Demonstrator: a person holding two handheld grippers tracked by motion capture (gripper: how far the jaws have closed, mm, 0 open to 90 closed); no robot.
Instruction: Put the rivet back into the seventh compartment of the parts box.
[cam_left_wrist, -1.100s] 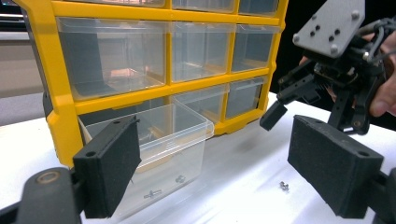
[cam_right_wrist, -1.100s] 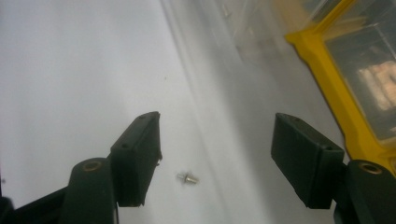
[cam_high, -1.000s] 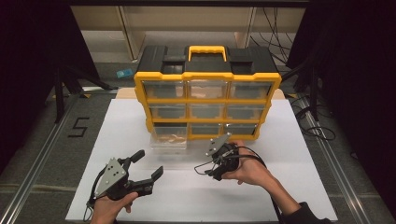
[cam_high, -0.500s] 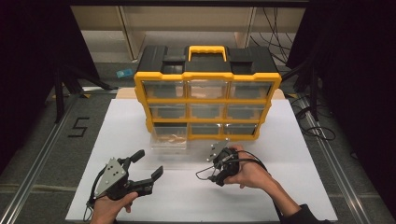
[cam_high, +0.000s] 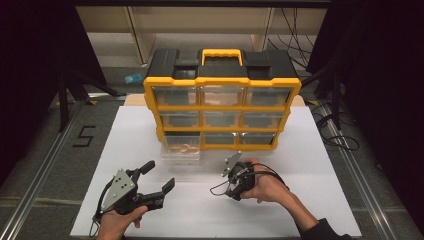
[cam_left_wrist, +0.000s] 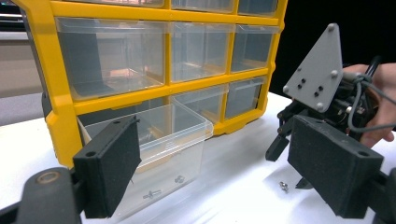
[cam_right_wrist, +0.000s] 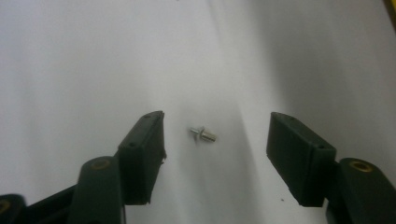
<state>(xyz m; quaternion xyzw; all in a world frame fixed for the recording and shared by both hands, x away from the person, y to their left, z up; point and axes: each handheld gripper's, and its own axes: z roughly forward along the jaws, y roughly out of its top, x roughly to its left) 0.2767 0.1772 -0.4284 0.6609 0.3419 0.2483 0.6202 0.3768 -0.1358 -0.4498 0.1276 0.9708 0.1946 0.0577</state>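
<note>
White table (cam_high: 310, 200) carries the yellow organizer (cam_high: 222, 112); in front of it, right of its pulled-out drawer (cam_high: 181, 150), lies a small screw (cam_right_wrist: 202, 134). My right gripper (cam_right_wrist: 212, 156) stands open around it. I judge I must lower and close next. My left gripper (cam_high: 150, 182) waits open.

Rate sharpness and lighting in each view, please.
High view: evenly lit table, dark surround, soft detail. Left gripper view: organizer sharp, near jaws blurred, glare on drawer. Right gripper view: screw slightly soft, shadow band across the sheet.
</note>
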